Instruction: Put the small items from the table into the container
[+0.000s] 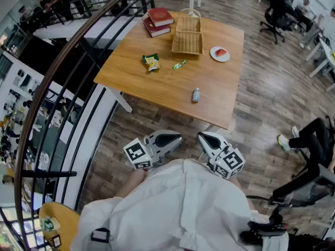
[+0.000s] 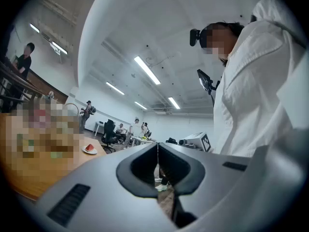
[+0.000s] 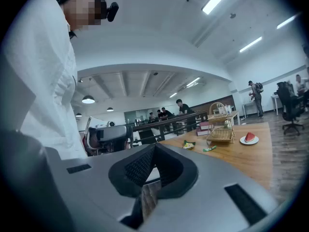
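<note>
Stood short of the table [image 1: 167,85], with the left gripper [image 1: 172,139] and the right gripper [image 1: 205,138] held roughly level against the white shirt [image 1: 183,203], tips aimed at the near edge. Had both pairs of jaws pressed together on nothing, a fitting posture for tools not yet at work. Judged the task not begun, with every small item lying out on the wood.

Found nearest a small bottle [image 1: 196,94], upright close to the near edge and towards the right-hand corner; reckoned it the natural first reach for the right gripper. Saw beyond it, about mid-table, a green sachet [image 1: 179,64] lying flat, and just to its left a crumpled yellow-green snack packet [image 1: 151,61].

Placed the wicker basket [image 1: 188,34] at the far edge, hoop handle arched over an open top, taken to be the container and set so for drops from above. Could not tell at this range whether anything lay inside. Noted a white plate [image 1: 214,56] just right of it, bearing a watermelon slice [image 1: 222,52], and two red books [image 1: 158,21] stacked at the far left corner, beside the basket. Counted books and plate as bystanders, too large to qualify.
</note>
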Demonstrator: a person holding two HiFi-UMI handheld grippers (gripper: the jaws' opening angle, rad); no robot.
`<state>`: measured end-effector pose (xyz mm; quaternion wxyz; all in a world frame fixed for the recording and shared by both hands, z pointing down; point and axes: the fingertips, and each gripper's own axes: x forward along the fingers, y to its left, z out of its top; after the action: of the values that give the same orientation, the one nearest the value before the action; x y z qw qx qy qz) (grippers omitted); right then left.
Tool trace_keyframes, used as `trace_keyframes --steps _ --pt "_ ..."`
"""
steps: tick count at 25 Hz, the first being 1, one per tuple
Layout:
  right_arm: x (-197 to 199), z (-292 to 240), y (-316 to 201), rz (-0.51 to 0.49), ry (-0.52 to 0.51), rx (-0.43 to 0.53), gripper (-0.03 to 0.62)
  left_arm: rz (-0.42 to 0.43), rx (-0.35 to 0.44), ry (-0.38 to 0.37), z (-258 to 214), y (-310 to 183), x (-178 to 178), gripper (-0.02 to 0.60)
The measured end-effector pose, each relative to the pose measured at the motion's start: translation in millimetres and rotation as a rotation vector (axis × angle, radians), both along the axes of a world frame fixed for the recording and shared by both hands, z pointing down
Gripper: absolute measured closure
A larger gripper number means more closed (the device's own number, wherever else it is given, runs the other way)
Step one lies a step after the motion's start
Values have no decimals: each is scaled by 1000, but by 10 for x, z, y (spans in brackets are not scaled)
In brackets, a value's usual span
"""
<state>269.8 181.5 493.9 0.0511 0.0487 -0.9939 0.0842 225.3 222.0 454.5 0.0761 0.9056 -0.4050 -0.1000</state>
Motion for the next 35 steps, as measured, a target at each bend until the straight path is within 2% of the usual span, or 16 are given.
trace_keyframes --steps 14,21,28,35 --pt "19 39 -9 0 11 -4 579 2 -19 3 53 -12 30 574" --pt "-15 -129 -101 7 -98 -35 576 2 -19 17 21 -43 -41 574" --pt "-68 -92 -42 -17 -78 -34 574 0 -24 19 18 -31 -69 574" --pt "-210 -208 -120 48 -105 0 574 -19 -27 8 17 95 -288 574"
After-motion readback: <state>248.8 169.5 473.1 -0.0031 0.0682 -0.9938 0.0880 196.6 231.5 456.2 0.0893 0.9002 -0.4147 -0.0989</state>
